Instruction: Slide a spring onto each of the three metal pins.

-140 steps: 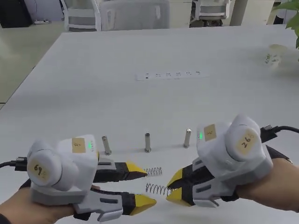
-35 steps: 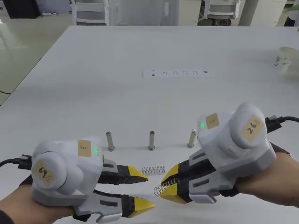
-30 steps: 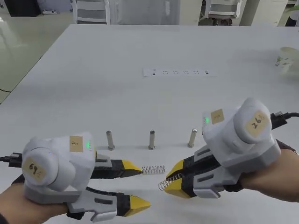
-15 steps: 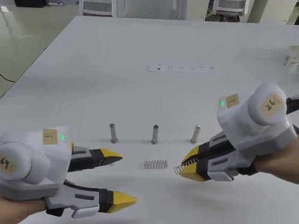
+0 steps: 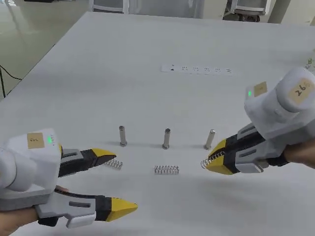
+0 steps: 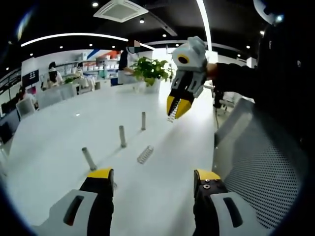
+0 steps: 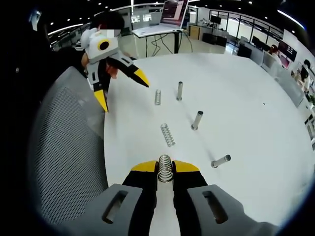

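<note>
Three metal pins stand upright in a row on the white table: left pin [image 5: 122, 136], middle pin [image 5: 167, 138], right pin [image 5: 210, 139]. My right gripper [image 5: 215, 160] is shut on a spring [image 5: 210, 158], held just in front of and below the right pin's base. In the right gripper view that spring [image 7: 165, 173] pokes out between the shut jaws. A second spring [image 5: 166, 169] lies in front of the middle pin. A third spring [image 5: 114, 163] lies by the upper fingertip of my left gripper [image 5: 120, 180], which is open with nothing between its jaws [image 6: 153, 174].
A white power strip [image 5: 199, 69] lies flat farther back on the table [image 5: 147, 88]. A grey mesh chair back [image 6: 266, 162] stands close to the table's near edge. A potted plant [image 6: 150, 69] stands at the far end.
My right gripper has lifted the spring off the table and carried it right and forward to the right pin. My left gripper has drawn back to the left, and a spring shows by its tip.
</note>
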